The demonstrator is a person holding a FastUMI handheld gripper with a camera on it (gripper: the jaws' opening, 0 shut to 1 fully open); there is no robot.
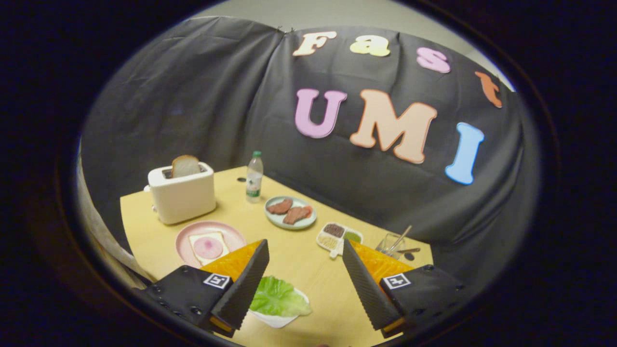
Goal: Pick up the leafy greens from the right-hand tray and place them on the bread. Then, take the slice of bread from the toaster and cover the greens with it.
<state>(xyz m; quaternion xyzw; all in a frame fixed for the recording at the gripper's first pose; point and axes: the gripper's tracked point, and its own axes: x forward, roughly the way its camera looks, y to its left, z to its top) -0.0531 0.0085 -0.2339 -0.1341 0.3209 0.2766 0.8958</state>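
**Inspector:** On the yellow desk (299, 260), the tongs (305, 264) stand wide open and hold nothing. The lettuce leaf (277, 297) lies in a small white tray (275, 320) low between the fingers, close against the left one and partly hidden behind it.

**Clerk:** And the target?

**Inspector:** A pink plate (210, 238) beyond the left finger carries a slice of bread (208, 247) topped with a round pink slice, apparently ham. Behind it the white toaster (181, 194) holds the second bread slice (185, 166), standing up out of its slot. A water bottle (254, 176), a plate of meat slices (290, 212), a divided condiment dish (339, 235) and a clear glass with utensils (393, 246) sit further off and are no part of the job.

**Clerk:** Which step is in hand?

**Inspector:** By judgement, the first: the approach to the greens, nothing yet grasped.

**Clerk:** What does the next move call for?

**Inspector:** Shifting the tongs leftward and down until the leaf sits centred between the fingers, then closing gently; the leaf looks thin and limp, and may slip or drag the light tray along.
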